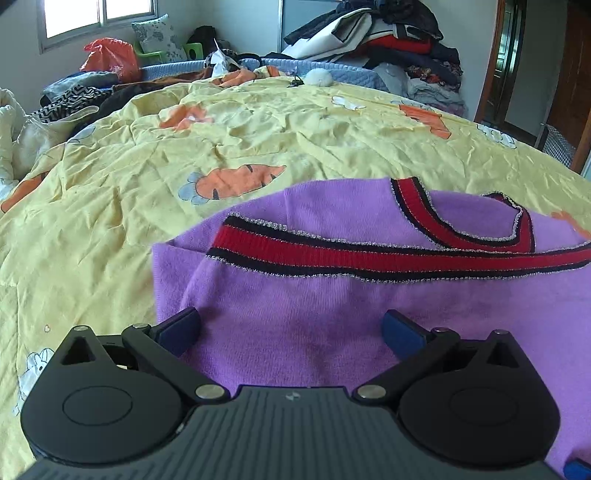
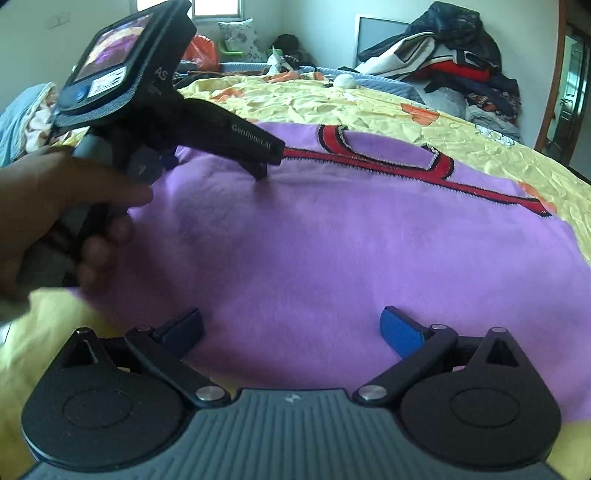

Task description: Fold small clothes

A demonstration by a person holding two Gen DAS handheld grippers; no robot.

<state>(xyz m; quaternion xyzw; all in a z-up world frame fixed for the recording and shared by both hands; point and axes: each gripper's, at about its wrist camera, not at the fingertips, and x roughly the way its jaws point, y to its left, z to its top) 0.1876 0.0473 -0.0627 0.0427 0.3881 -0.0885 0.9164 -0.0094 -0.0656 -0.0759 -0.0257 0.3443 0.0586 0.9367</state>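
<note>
Bed (image 1: pixel 110 206): crumpled yellow carrot-print sheet. Window (image 1: pixel 88 16) behind; clothes pile (image 1: pixel 399 40) far right. Purple sweater (image 2: pixel 332 240), red-striped trim, lies flat on bed. Left gripper (image 1: pixel 291 325) and right gripper (image 2: pixel 291 325): jaws spread, empty, over sweater.

Both wrists near, angled down, sharing sweater (image 1: pixel 332 314)

Daylit window (image 1: pixel 74 16), pale walls, clothes pile (image 1: pixel 399 48), brown door (image 1: pixel 569 74).
</note>
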